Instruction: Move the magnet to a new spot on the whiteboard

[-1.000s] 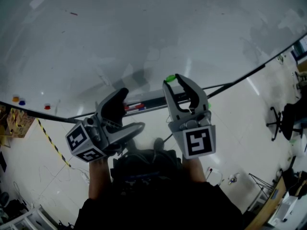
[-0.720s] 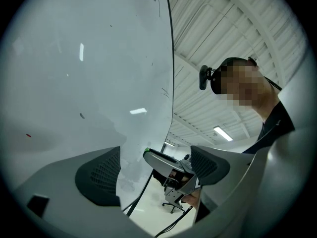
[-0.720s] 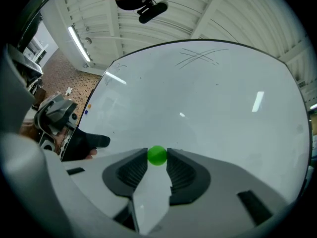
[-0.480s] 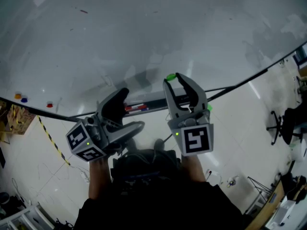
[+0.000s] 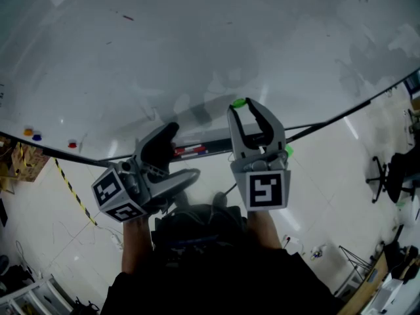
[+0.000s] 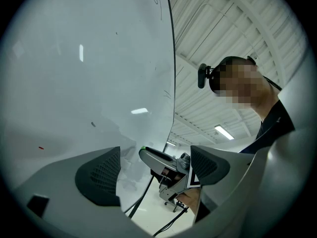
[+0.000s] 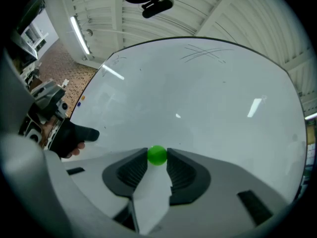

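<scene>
A slip is being risked in front of the whiteboard (image 5: 197, 58): the right gripper (image 5: 244, 107) is being held level near the board's lower edge, clenched only at its 2 tips on the small green magnet (image 7: 157, 154), which could be squeezed out and dropped. The left gripper (image 5: 182, 151) is being held tilted slightly upward, released and empty.

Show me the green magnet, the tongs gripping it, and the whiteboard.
green magnet (image 7: 157, 154): right gripper view, its rounded front.
right tongs (image 5: 241, 106): head view, between the tips pinching the magnet.
whiteboard (image 5: 197, 38): head view, bare white surface.
</scene>
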Tool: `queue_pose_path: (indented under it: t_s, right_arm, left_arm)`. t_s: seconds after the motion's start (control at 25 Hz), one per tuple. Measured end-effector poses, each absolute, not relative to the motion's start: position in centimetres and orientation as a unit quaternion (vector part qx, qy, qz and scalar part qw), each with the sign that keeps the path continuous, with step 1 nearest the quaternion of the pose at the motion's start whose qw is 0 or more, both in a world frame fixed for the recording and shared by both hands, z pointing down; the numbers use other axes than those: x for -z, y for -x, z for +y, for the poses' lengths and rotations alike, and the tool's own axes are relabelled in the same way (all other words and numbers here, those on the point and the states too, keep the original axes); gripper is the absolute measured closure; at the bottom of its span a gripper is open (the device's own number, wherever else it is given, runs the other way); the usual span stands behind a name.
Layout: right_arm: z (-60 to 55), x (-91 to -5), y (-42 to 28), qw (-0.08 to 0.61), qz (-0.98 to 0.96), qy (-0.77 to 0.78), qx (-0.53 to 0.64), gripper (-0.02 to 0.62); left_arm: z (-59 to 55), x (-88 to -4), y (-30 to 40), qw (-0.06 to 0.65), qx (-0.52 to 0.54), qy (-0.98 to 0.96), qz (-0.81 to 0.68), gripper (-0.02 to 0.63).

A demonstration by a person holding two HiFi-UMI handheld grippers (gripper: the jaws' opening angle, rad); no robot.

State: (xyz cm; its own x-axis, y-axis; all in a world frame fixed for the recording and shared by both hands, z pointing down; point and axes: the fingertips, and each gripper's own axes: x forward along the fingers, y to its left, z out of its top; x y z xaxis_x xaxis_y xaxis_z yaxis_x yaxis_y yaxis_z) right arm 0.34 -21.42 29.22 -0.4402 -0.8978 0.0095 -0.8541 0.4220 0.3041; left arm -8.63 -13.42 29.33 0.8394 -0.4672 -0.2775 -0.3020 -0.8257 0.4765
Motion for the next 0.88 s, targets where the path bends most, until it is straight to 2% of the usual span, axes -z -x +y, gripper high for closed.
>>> queue_pose_path:
  t_s: [0.88]
  right_arm:
    - [-22.7, -29.2, -0.3, 0.102, -0.804, -0.564, 0.159, 0.442]
  left_arm:
    - [-13.8, -29.0, 8.6, 0.203, 0.186, -0.942, -0.194, 0.17]
